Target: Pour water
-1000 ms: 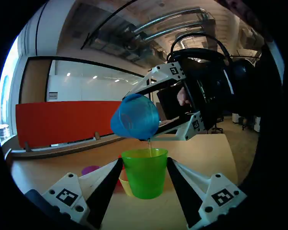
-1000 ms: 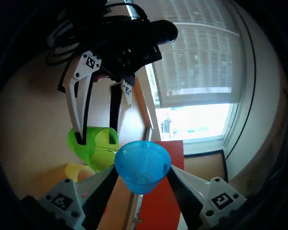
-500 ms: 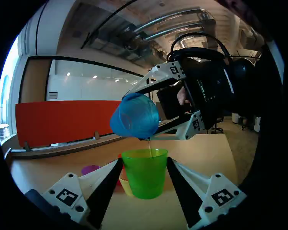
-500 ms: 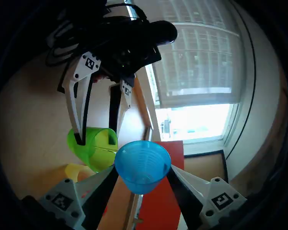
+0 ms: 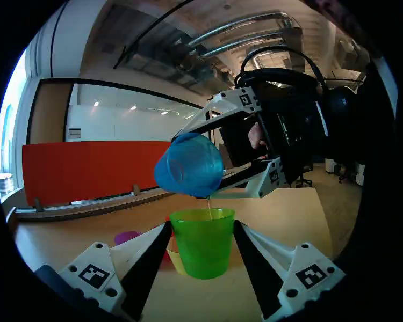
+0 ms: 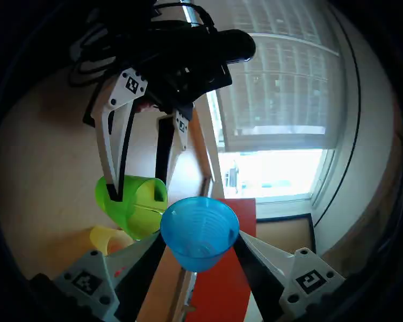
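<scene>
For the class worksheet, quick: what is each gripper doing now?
Left gripper: shut on the green cup.
Right gripper: shut on the blue cup, tipped.

- Lower cup (image 5: pixel 202 247) stands on table (image 5: pixel 287 214), gripped btw fingers of left gripper (image 5: pixel 201 227).
- Upper cup (image 5: pixel 189 165) tipped, directly above lower cup, not touching it; clamped btw fingers of right gripper (image 5: pixel 199 161).
- Stream (image 5: pixel 209 205) runs from upper cup's rim down into lower cup.
- 3rd cup (image 5: pixel 174 258) just behind lower cup, on its left; 4th cup (image 5: pixel 127 236) further left.
- Partition (image 5: pixel 88 166) behind table's far edge.
</scene>
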